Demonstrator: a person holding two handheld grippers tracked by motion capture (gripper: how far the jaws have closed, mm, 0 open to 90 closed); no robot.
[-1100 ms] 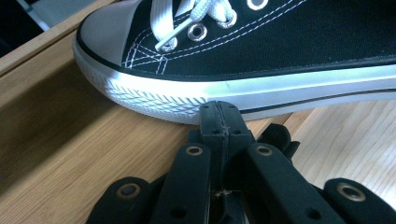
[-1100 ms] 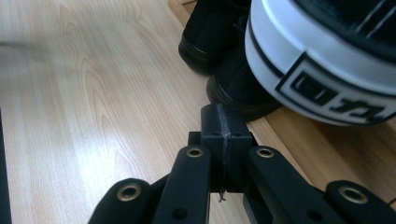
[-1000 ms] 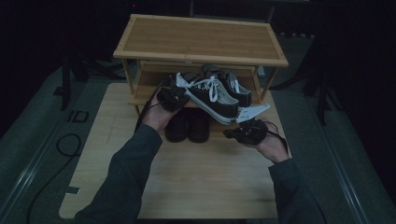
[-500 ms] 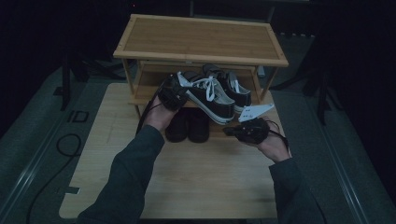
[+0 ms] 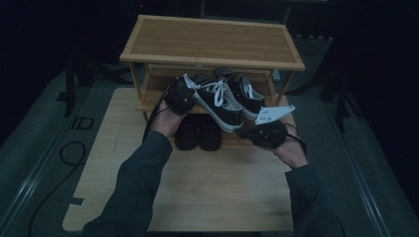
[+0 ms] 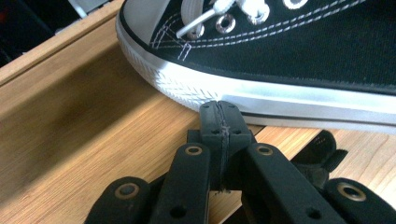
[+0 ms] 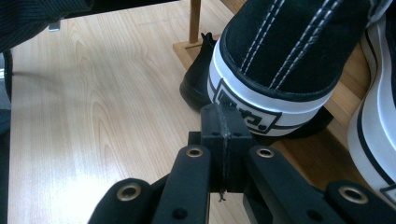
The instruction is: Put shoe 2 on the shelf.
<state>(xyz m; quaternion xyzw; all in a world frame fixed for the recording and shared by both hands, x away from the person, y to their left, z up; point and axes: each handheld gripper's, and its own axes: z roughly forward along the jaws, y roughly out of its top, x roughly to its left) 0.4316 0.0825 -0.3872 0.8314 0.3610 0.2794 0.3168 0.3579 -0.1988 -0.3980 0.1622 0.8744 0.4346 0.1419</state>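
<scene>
A black canvas sneaker (image 5: 220,101) with white laces and a white sole lies slanted at the front of the rack's middle shelf (image 5: 148,106). Its heel juts out toward me. My left gripper (image 5: 190,95) is shut with nothing between its jaws. In the left gripper view its tips (image 6: 219,109) sit against the sneaker's (image 6: 299,51) white sole edge near the toe. My right gripper (image 5: 244,131) is shut too, also with nothing between its jaws. Its tips (image 7: 223,116) sit at the sneaker's heel (image 7: 280,56).
A second matching sneaker (image 5: 249,91) sits on the same shelf to the right. A pair of dark shoes (image 5: 197,133) stands under the shelf on the pale wooden board (image 5: 217,187). The rack's top (image 5: 212,42) is bare. A cable (image 5: 69,153) lies on the dark floor at left.
Both hands and the sneaker between them have edged slightly toward the rack. Both grippers stay shut.
</scene>
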